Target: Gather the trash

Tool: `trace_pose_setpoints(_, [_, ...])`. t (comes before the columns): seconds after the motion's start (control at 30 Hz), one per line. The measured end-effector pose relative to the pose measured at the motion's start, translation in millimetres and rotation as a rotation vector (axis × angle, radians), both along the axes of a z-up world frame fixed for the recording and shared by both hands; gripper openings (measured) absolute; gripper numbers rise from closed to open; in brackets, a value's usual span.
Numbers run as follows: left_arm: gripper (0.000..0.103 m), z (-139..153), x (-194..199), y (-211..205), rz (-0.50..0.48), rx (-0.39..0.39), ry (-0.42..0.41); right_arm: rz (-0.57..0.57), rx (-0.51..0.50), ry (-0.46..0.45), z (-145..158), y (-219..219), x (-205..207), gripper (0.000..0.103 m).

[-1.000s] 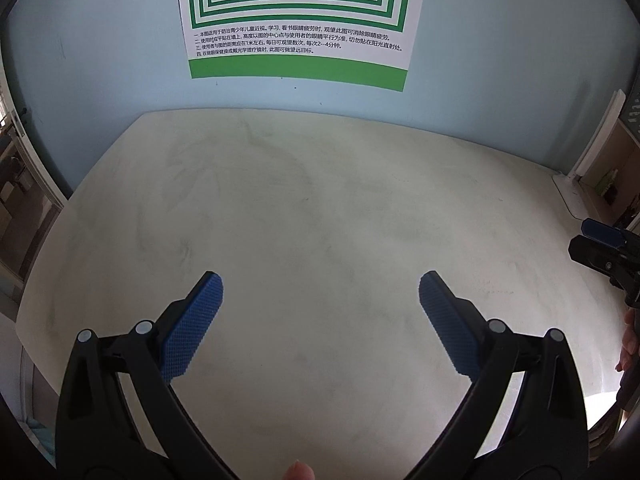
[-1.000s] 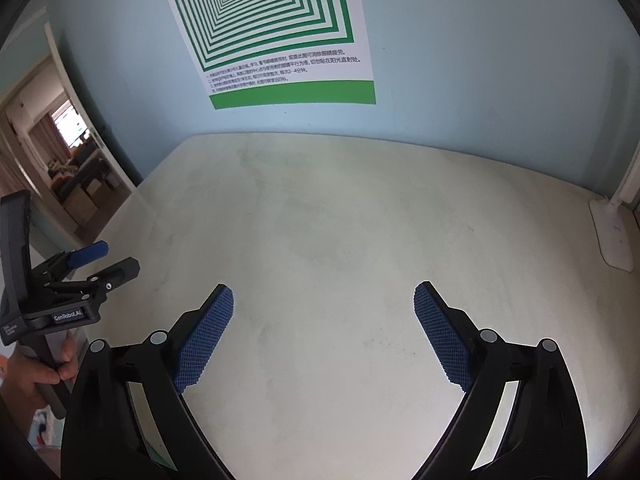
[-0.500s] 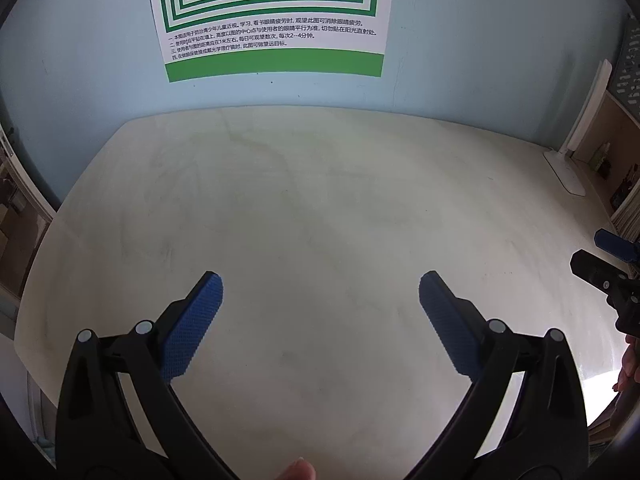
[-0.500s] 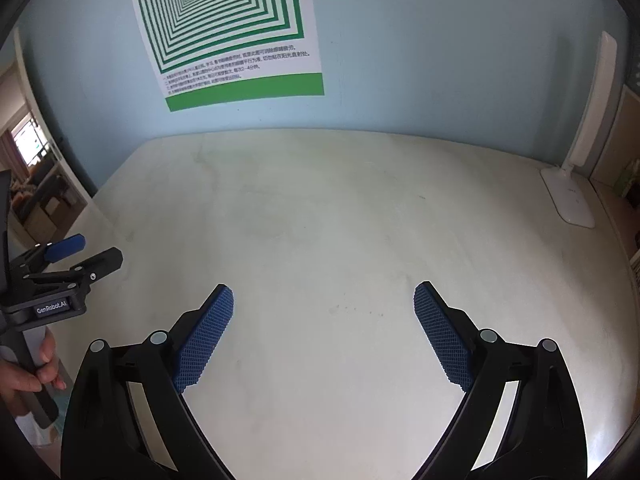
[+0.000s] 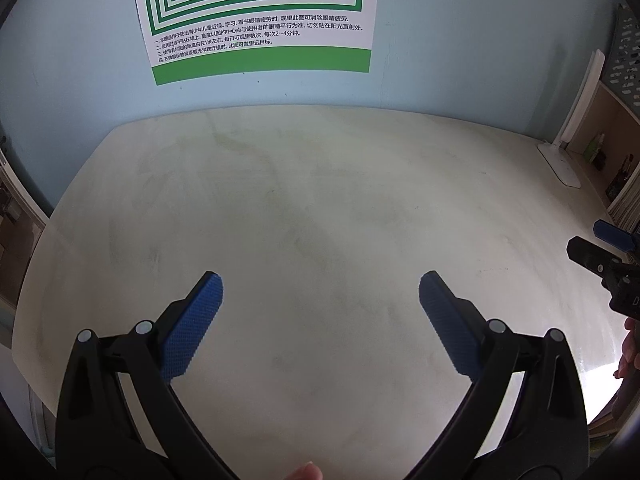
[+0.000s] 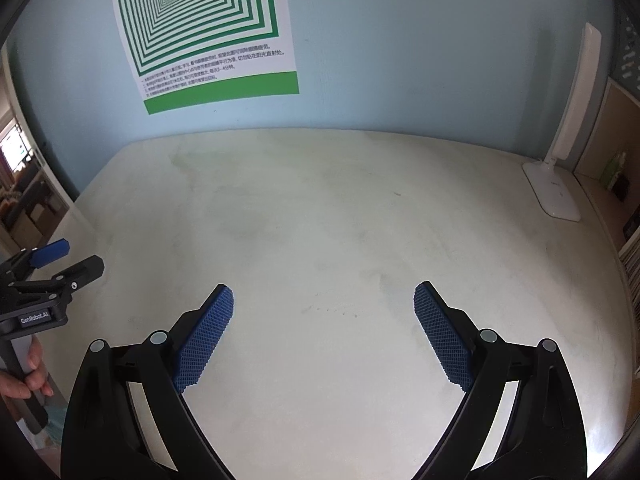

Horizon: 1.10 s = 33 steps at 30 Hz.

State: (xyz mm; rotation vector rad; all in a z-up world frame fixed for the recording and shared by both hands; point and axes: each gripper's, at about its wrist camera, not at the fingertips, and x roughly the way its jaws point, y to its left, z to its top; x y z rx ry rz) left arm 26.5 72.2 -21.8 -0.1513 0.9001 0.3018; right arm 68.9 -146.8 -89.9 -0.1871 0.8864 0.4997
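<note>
Left gripper (image 5: 320, 292): jaws spread wide, nothing between the blue knurled pads (image 5: 192, 328), hanging over the lower middle of the table (image 5: 320, 168). Right gripper (image 6: 324, 300): same state, wide and empty, also low centre in its own view. Each tool shows at the edge of the other's frame: the right one at far right of the left view, the left one at far left of the right view, with a hand (image 6: 28, 372) on its grip. No trash visible in either view, so I cannot give a bearing, a long axis, or say which gripper is nearer; my judgement is that the next move is a search beyond the frame, not a reach. Table top is pale, matt, faintly smudged, with a rounded far edge against a light blue wall (image 5: 460, 40). A green-and-white poster (image 5: 256, 8) of nested squares hangs upper centre. A white desk lamp (image 6: 560, 184), smooth plastic with a flat base and upright bar, stands at the right edge.
</note>
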Motion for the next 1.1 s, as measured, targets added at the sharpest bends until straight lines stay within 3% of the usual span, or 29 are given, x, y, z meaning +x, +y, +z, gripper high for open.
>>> trace_pose_setpoints(0.5, [0.096,-20,7,2,-0.014,-0.002,0.032,-0.01,0.012,0.04,-10,7,-1,0.091])
trace_pose_setpoints(1.1, [0.096,-19,1,6,-0.01,-0.008,0.017,-0.01,0.012,0.043,-10,6,0,0.091])
